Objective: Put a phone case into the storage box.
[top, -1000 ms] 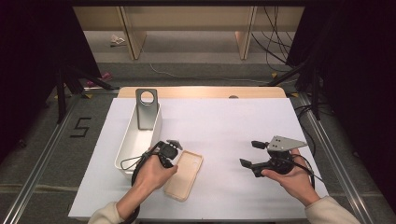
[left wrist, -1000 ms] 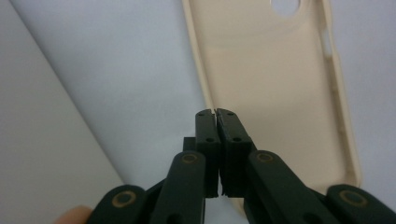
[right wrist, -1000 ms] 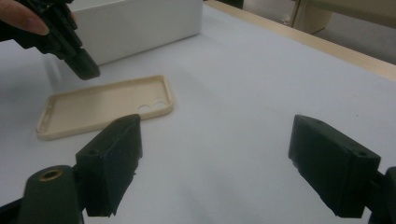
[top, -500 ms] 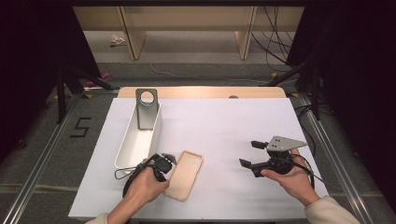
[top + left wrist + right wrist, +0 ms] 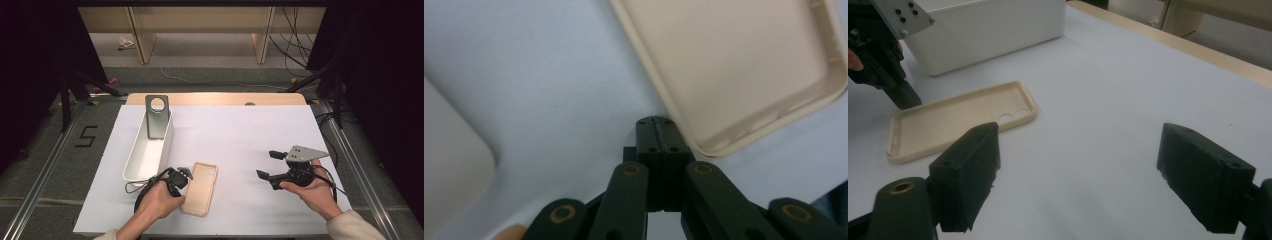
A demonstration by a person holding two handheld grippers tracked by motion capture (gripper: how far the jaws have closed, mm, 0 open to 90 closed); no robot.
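A beige phone case [image 5: 200,187] lies open side up on the white table [image 5: 240,135], its edge just beside the clenched, empty tips of the left gripper [image 5: 658,131]. Well apart, the right gripper [image 5: 1088,170] hovers spread wide, grasping nothing; a white bin [image 5: 147,150] sits beyond.

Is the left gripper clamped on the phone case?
No, the left gripper is shut with nothing between its jaws, beside the phone case edge.

The phone case [image 5: 200,188] looks like matt beige plastic, smooth inside. The bin [image 5: 148,150] is smooth white plastic with a faint sheen. A matt white sheet covers the worktop [image 5: 240,140], whose far edge shows pale wood. The left tongs [image 5: 657,131] are matt black plastic.
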